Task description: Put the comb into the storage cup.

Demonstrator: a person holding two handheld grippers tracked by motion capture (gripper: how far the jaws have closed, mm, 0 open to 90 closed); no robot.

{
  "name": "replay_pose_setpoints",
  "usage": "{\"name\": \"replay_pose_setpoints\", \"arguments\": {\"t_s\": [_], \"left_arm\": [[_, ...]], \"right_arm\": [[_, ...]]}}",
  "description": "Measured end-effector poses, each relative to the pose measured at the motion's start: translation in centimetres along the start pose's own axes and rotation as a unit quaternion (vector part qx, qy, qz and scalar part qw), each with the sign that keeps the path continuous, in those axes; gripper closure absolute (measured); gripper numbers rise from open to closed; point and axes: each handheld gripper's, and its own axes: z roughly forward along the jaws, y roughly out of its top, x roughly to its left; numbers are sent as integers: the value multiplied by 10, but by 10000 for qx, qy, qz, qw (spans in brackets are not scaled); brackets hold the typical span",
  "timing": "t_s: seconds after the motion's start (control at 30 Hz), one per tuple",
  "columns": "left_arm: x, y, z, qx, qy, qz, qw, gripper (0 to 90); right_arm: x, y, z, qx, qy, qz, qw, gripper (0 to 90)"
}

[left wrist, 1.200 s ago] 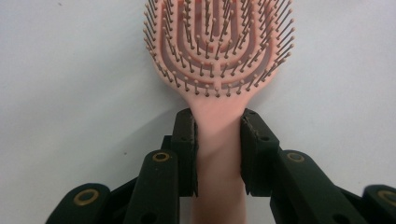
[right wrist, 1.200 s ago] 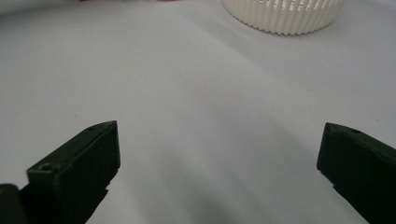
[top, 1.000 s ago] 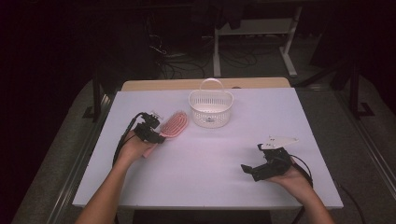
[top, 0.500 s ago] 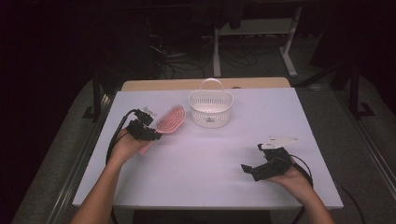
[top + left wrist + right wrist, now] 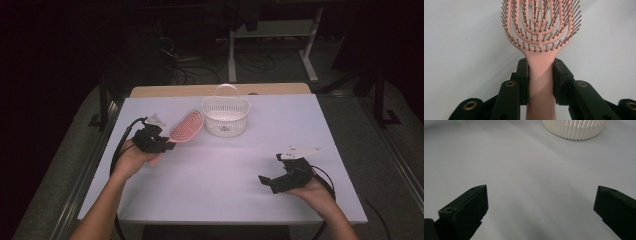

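Left claw [image 5: 167, 145] has carried the pink hairbrush [image 5: 186, 127] nearer the basket [image 5: 226, 116].

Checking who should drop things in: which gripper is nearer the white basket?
Left. The left gripper holds the pink hairbrush just beside the white basket; the right gripper sits open, farther off near the table's front.

Obstacle: white basket [image 5: 225, 116], far centre of worktop [image 5: 240, 195]. Pink brush [image 5: 186, 127] just left of basket, narrow gap between. Right of and in front of basket: bare worktop, open passage.
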Motion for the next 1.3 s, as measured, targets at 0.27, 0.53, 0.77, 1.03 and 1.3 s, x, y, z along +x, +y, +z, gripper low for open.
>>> {"name": "replay_pose_setpoints", "arguments": {"t_s": [0.27,0.53,0.77,1.03,1.3], "left_arm": [[-13,0,-6,-262,-282,223,9990,704],[-29,3,-2,-472,-559,450,9963,704],[-43,5,6,-520,-748,617,9939,704],[-55,6,13,-607,-905,771,9911,704],[-59,7,16,-660,-1006,837,9892,704]], "right_arm": [[0,0,0,-13,10,32,10000,0],[0,1,-1,-73,64,101,9999,0],[-1,6,-1,-87,169,150,9997,0],[-5,21,2,-84,389,242,9989,0],[-6,38,13,-4,500,175,9986,0]]}}
